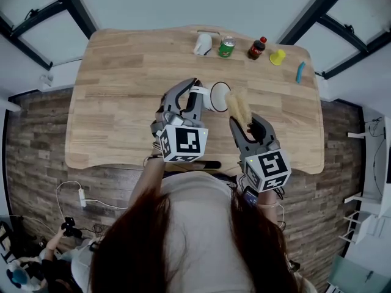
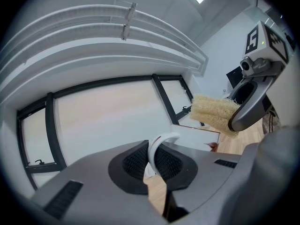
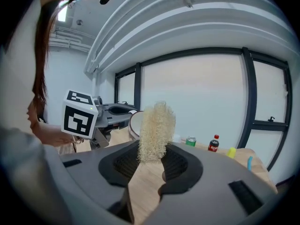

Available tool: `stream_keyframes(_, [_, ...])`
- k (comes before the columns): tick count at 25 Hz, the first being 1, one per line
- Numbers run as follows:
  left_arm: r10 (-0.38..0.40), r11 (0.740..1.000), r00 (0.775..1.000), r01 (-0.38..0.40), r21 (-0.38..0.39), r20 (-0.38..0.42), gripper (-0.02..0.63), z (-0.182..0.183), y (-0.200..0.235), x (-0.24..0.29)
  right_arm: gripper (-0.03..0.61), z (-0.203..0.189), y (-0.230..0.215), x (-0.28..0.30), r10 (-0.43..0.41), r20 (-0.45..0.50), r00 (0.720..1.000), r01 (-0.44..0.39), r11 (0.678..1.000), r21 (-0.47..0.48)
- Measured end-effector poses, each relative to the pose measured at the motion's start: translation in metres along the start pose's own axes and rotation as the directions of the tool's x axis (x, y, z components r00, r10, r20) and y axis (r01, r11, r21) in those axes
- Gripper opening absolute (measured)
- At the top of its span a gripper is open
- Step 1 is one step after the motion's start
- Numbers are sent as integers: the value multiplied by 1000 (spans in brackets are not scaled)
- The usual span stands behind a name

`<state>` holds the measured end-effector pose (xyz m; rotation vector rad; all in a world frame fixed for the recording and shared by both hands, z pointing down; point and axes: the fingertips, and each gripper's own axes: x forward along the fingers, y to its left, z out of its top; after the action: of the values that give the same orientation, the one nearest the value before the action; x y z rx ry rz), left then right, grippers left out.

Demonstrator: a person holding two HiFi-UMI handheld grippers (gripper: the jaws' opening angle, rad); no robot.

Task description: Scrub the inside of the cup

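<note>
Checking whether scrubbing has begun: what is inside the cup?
Nothing shows inside the cup; its visible inner wall looks bare. The loofah, held by the right gripper, sits just outside the rim and blocks sight of the bottom.

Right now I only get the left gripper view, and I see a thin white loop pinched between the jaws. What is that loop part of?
Observer: It is the handle of a white cup. The head view shows the left gripper holding the cup tipped on its side, mouth toward the right gripper.
Operator: And the yellowish scrubby thing?
Observer: A sponge. Seen from above, it sits right at the cup's mouth; I cannot tell if it is inside.
Operator: Anything else around?
Observer: Along the table's far edge stand a second cup, a green can and a dark bottle.
</note>
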<state>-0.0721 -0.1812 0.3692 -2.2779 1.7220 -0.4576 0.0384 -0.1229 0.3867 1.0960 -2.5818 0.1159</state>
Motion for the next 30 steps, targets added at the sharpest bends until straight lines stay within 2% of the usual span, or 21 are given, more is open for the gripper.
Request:
stream_keyframes(17, [-20,993,1000,17,114,21,31,5,-10,-1,141,-11,8,3,72,-79,994,-74,997,-24])
stream_keyframes(30, [-41,970,997,22,244,72,30,9,-20,-1,141,-23,14,3,135,-157,978,-139,990,-20])
